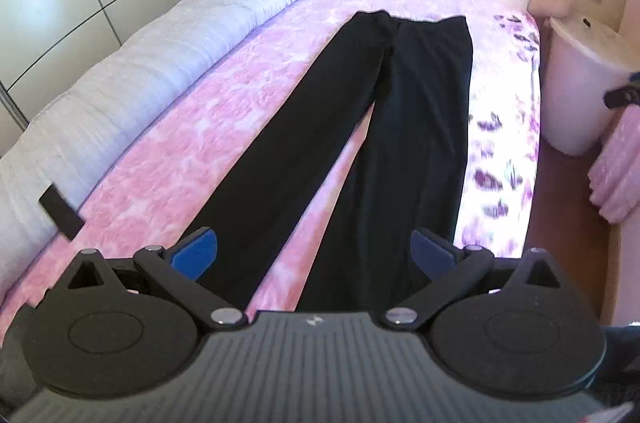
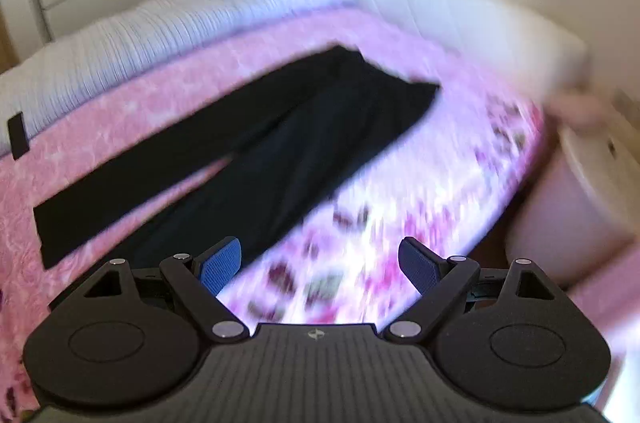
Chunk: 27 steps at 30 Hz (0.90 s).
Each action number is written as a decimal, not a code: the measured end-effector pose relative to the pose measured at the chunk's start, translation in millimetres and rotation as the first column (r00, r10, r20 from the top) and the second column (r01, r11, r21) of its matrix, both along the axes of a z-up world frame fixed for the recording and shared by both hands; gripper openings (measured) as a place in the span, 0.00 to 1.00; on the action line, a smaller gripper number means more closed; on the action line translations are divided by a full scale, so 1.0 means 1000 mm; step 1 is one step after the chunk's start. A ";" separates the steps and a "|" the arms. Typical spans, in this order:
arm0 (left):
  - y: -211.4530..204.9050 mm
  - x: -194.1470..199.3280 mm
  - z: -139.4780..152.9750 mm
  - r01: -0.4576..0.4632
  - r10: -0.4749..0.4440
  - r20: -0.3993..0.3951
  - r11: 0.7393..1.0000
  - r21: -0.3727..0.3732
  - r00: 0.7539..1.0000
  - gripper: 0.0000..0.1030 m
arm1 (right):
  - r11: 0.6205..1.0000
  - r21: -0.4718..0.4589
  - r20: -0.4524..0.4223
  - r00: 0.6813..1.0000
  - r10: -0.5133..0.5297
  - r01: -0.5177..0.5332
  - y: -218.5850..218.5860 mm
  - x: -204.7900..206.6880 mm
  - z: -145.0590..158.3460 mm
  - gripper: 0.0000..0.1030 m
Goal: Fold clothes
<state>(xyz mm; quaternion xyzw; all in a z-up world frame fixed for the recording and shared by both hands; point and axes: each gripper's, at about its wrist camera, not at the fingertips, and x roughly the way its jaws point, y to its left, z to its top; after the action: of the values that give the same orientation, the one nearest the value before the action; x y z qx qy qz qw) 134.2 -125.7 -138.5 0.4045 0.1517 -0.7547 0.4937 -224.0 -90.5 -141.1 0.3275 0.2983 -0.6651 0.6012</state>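
Black trousers flat on bed ahead of both wide-open, empty hand-held grippers: probably soft, light, limp; best pinched at the 2 leg hems.

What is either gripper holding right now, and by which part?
Nothing. The left gripper and right gripper are both open and empty above the black trousers lying flat on the pink bedspread.
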 end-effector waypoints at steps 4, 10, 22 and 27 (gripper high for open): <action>0.025 0.024 -0.003 -0.006 0.008 -0.043 0.999 0.044 0.999 0.99 | 0.999 0.034 -0.007 1.000 -0.009 0.009 0.045 0.034 0.010 0.86; 0.053 0.034 -0.005 0.032 -0.028 -0.058 0.998 0.056 0.998 0.99 | 0.998 0.045 -0.038 0.999 -0.036 0.038 0.081 0.064 0.016 0.86; 0.072 0.047 0.001 0.056 -0.055 -0.057 0.998 0.028 0.997 0.99 | 1.000 0.009 -0.160 0.987 -0.005 0.006 0.110 0.101 0.021 0.86; 0.072 0.053 0.001 0.038 -0.037 -0.051 0.999 0.033 0.998 0.99 | 1.000 0.010 -0.149 0.989 0.010 -0.009 0.107 0.105 0.020 0.86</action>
<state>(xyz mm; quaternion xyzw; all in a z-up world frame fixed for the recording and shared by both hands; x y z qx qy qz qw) 187.3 -53.5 -137.8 0.3964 0.1693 -0.7711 0.4686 -119.5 16.0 -121.4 0.2783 0.3472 -0.6834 0.5788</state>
